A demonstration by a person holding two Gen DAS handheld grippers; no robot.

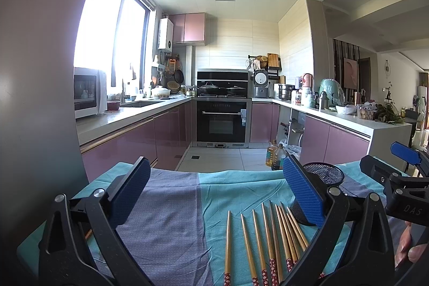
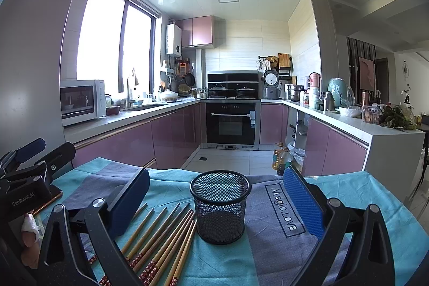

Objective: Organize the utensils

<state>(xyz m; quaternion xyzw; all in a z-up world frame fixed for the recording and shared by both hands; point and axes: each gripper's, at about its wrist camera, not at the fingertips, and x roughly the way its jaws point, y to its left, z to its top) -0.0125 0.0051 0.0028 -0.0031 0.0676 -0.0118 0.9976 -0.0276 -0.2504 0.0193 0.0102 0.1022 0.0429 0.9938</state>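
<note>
Meanwhile, you held both claws wide and empty above the table, with the chopsticks lying loose beside the mesh cup.

Your left claw [image 1: 214, 195] stood spread wide over the teal and grey cloth [image 1: 171, 205], gripping nothing; the chopsticks [image 1: 268, 240] lay fanned on the cloth just ahead of it, toward its right finger. Your right claw [image 2: 217, 205] was equally wide and held nothing, and the black mesh cup [image 2: 220, 205] stood upright between its fingers without touching either. In the right wrist view the chopsticks [image 2: 161, 240] lay just left of the cup, their patterned red ends nearest you. Your left claw [image 2: 29, 173] showed at that view's left edge.
</note>
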